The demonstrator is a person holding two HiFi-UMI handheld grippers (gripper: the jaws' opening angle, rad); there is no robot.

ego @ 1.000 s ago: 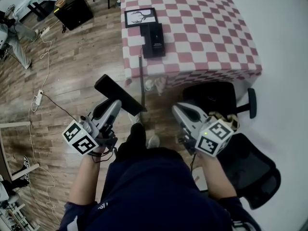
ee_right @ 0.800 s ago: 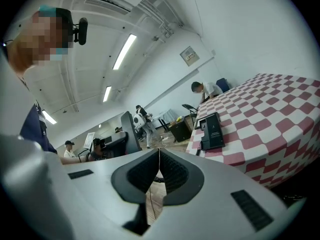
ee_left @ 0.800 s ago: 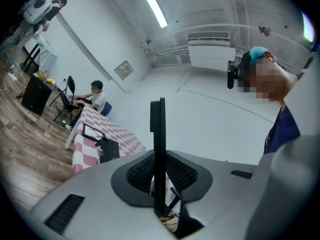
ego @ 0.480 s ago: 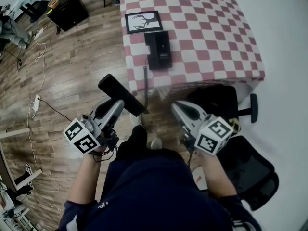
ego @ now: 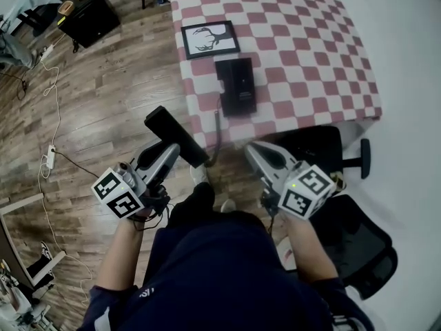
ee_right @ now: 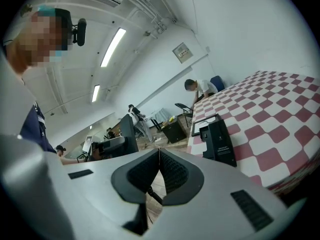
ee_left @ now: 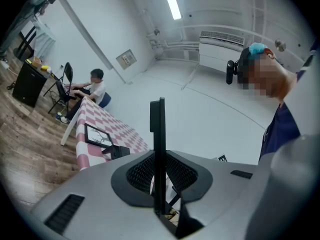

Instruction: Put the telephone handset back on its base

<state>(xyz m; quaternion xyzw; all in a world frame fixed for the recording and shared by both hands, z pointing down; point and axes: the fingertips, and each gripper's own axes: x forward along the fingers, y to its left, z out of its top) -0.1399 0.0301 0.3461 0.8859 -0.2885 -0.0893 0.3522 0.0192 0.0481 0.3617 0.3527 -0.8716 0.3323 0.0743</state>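
The fingers of the left gripper are pressed in on the black telephone handset, partly closed with the thin slab clamped edge-on between the pads, its free end sticking out ahead of the jaws; the right gripper has its jaws drawn together on nothing, and it hangs level with the other, just short of the table edge; from where I stand the handset is out over the wooden floor, near the corner of the checked table but not yet above it; the base sits on the cloth close to that near edge, just beside a framed picture, and its cord trails off the edge and down towards the handset; over the last second the person has stepped in, so the table and base now lie much closer to both grippers than they did, while the hold on the handset has not altered; I would say that puts the job in its approach stage, the carry nearly done and the placing not begun; what remains, to my eye, is to bring the handset up over the edge, turn it to line up lengthwise with the base and lower it flat; the slack cord could catch or drag on the way.
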